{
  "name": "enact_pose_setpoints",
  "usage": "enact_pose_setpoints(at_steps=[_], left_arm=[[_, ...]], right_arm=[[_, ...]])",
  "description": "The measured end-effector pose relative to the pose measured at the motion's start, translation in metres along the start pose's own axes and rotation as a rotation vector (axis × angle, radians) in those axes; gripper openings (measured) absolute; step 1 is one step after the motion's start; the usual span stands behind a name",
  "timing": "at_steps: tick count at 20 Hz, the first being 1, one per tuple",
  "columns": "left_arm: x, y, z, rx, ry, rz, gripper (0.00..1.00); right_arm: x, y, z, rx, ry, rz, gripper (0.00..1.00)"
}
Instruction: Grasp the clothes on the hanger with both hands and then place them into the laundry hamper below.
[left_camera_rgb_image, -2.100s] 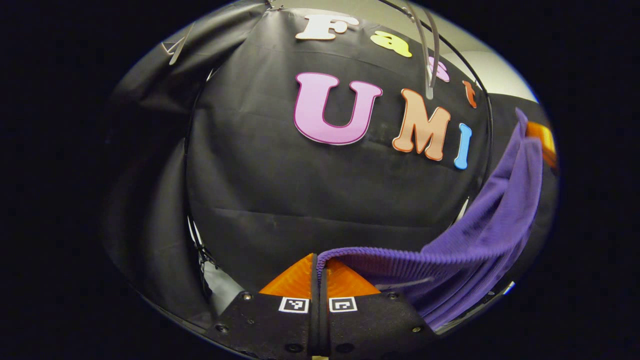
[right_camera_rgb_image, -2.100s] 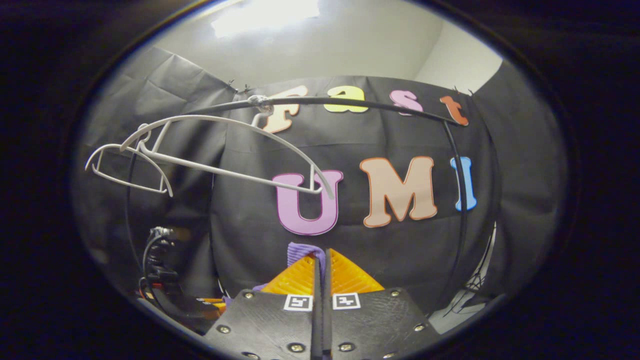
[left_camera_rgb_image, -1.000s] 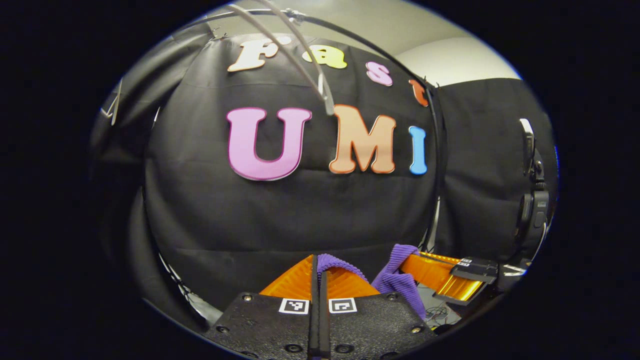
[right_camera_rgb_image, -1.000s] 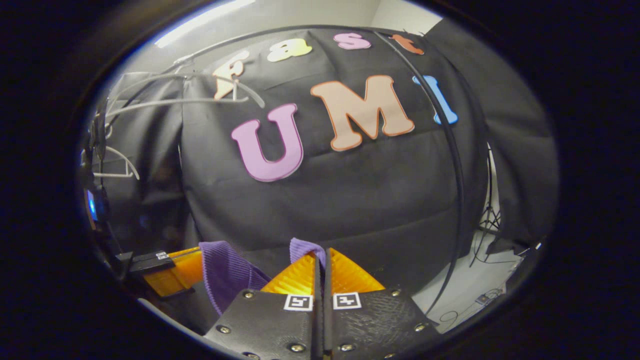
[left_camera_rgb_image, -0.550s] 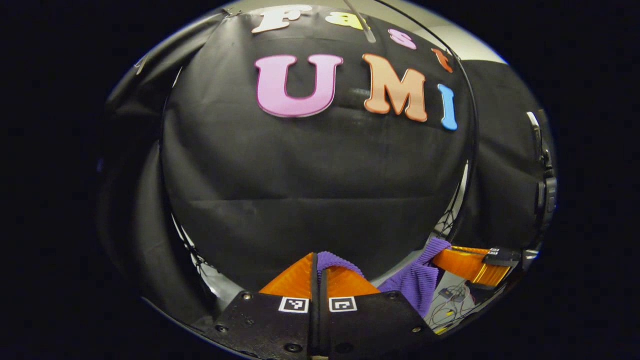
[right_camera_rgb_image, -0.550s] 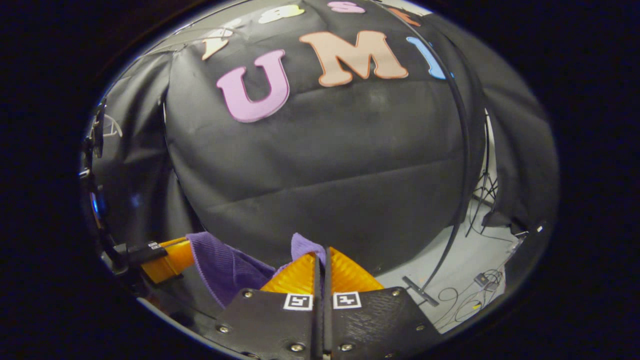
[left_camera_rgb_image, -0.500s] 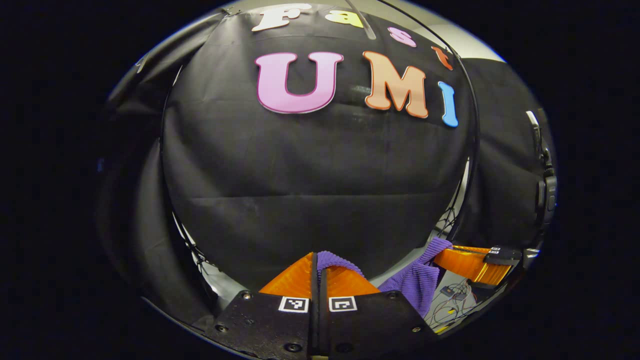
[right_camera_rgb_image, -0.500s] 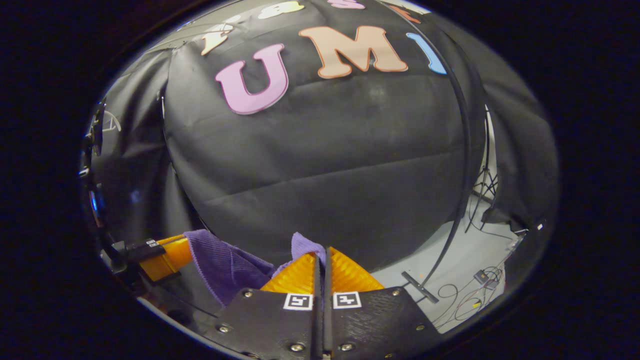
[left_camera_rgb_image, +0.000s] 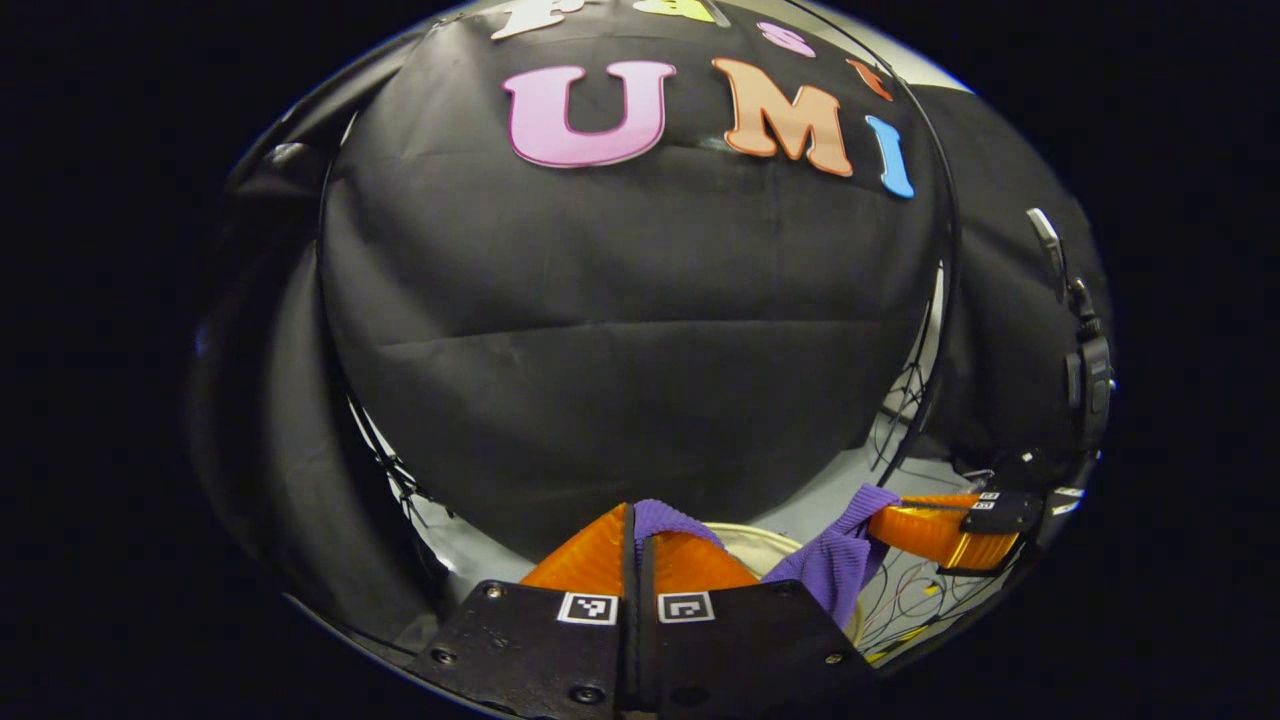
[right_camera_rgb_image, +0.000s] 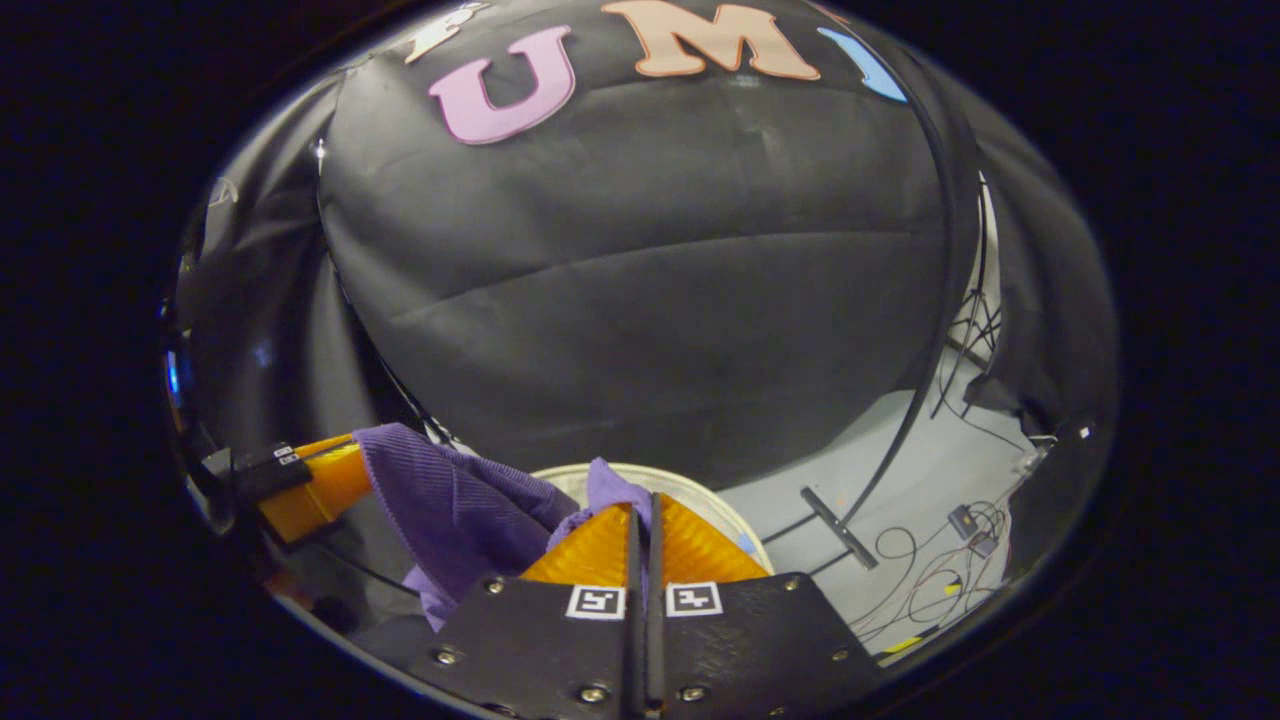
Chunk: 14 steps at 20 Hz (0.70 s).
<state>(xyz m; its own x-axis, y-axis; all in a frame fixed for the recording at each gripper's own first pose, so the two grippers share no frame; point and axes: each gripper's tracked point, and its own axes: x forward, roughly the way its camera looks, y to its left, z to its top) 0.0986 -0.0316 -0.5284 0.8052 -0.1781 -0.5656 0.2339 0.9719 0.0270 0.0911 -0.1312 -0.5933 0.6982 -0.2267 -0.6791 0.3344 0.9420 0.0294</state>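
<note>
A purple ribbed garment (left_camera_rgb_image: 835, 560) hangs between both grippers. In the left gripper view, my left gripper (left_camera_rgb_image: 636, 515) is shut on a fold of it (left_camera_rgb_image: 662, 516); the cloth sags to the right up to my right gripper (left_camera_rgb_image: 880, 512), which pinches its other end. In the right gripper view, my right gripper (right_camera_rgb_image: 641, 505) is shut on a purple fold (right_camera_rgb_image: 606, 485), and the garment (right_camera_rgb_image: 450, 505) runs left to my left gripper (right_camera_rgb_image: 365, 460). The pale round rim of the laundry hamper (right_camera_rgb_image: 690, 484) shows just beyond my fingertips, and its rim (left_camera_rgb_image: 765, 536) lies below the cloth.
A black frame pole (right_camera_rgb_image: 925, 390) curves down on the right to a grey floor with cables (right_camera_rgb_image: 940, 570) and a small bracket (right_camera_rgb_image: 838, 540). Cables (left_camera_rgb_image: 915, 600) also lie on the floor near the hamper. The black booth cloth fills the back.
Both grippers have moved down with the garment still held. The hanger has left the top of both views, and the hamper's rim has come into sight below the cloth.
</note>
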Motion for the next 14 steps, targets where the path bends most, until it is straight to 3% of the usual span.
enact_pose_setpoints(at_steps=[4,8,9,10,12,13,14], left_arm=[[0.006,0.011,-0.060,0.017,0.131,0.018,0.01],[-0.001,0.030,-0.083,-0.029,0.186,0.063,0.01],[-0.001,0.030,-0.085,-0.064,0.180,0.068,0.01],[-0.004,0.034,-0.079,-0.083,0.169,0.085,0.07],[-0.022,0.041,-0.067,-0.099,0.151,0.095,0.68],[-0.020,0.045,-0.055,-0.103,0.122,0.100,0.99],[-0.025,0.046,-0.043,-0.111,0.101,0.097,0.97]], right_arm=[[0.012,0.002,-0.036,-0.016,0.072,-0.003,0.01],[0.006,0.005,-0.050,-0.084,0.086,-0.015,0.05],[0.002,0.003,-0.043,-0.101,0.055,-0.036,0.09],[-0.005,0.004,-0.035,-0.116,0.028,-0.045,0.37],[-0.017,0.008,-0.018,-0.158,-0.016,-0.065,0.94],[-0.022,0.011,-0.010,-0.176,-0.029,-0.071,0.96],[-0.028,0.013,-0.003,-0.187,-0.040,-0.077,0.99]])
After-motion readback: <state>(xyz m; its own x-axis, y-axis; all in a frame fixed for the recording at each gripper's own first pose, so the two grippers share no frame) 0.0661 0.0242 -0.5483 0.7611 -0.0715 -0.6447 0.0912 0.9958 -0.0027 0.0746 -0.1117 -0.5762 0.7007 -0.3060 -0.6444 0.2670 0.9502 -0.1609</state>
